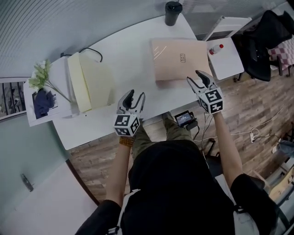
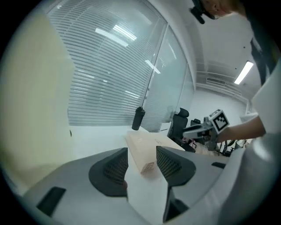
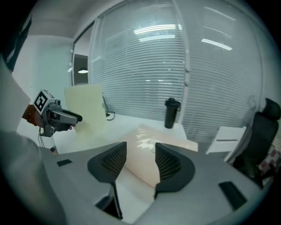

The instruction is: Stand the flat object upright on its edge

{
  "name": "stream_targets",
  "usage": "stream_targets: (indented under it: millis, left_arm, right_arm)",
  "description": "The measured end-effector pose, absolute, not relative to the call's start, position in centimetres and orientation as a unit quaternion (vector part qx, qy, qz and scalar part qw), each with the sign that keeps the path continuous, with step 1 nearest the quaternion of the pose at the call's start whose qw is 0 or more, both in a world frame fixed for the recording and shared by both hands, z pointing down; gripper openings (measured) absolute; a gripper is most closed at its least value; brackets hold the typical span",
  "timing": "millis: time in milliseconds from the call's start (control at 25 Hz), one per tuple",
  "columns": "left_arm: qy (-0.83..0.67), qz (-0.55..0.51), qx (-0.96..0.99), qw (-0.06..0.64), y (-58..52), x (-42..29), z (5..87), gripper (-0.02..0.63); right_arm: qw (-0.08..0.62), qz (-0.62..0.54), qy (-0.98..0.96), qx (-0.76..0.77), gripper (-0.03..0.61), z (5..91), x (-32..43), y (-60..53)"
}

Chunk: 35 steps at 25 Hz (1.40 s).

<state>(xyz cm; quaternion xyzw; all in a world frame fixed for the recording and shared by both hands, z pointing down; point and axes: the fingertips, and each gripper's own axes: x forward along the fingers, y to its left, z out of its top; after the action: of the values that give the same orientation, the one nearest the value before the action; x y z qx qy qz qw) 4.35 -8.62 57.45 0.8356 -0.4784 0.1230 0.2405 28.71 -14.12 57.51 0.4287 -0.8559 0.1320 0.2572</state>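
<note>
Head cam sits overhead, aimed steeply down, and takes in the whole white worktop [image 1: 138, 59]. Cams on the left hand-held gripper [image 1: 136, 95] and right hand-held gripper [image 1: 195, 77] ride low and close to the worktop, looking along their jaws toward the blinds [image 2: 109, 66], each catching the other gripper at frame edge. All three views share the pink box [image 1: 179, 57] and black bottle [image 1: 173, 13].

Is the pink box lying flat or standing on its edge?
Lying flat. In the head view the pink box shows its whole broad face upward, resting on the white table.
</note>
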Motion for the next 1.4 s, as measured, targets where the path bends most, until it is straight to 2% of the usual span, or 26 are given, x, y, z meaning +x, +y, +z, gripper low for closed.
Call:
stream_targets:
  millis: [240,480,720,840,960,1120,1400]
  left_arm:
    - [-0.459,0.136,0.811,0.337,-15.5,10.8,63.4,0.235]
    - [-0.461,0.153,0.780,0.394,-17.6,12.5,67.1,0.235]
    - [-0.426,0.178,0.766,0.447,-16.5,13.9,69.7,0.232]
    - [-0.426,0.179,0.764,0.450,-16.3,14.1,69.9,0.179]
    - [-0.434,0.177,0.761,0.449,-16.2,13.9,70.0,0.173]
    - [-0.444,0.180,0.756,0.446,-15.1,12.5,69.7,0.170]
    - [-0.458,0.171,0.744,0.456,-11.0,9.4,68.7,0.169]
  right_arm:
    - [0.242,0.230,-0.798,0.503,0.207,63.1,39.2,-16.9]
    - [0.229,0.291,-0.771,0.518,0.219,67.1,42.9,-18.3]
    - [0.199,0.362,-0.768,0.489,0.222,69.4,42.0,-17.9]
    - [0.216,0.355,-0.760,0.500,0.216,69.9,42.3,-17.9]
    - [0.211,0.360,-0.753,0.509,0.191,69.8,42.5,-18.2]
    - [0.236,0.342,-0.756,0.505,0.103,69.4,42.1,-17.5]
    - [0.262,0.336,-0.769,0.477,0.103,69.2,38.6,-15.0]
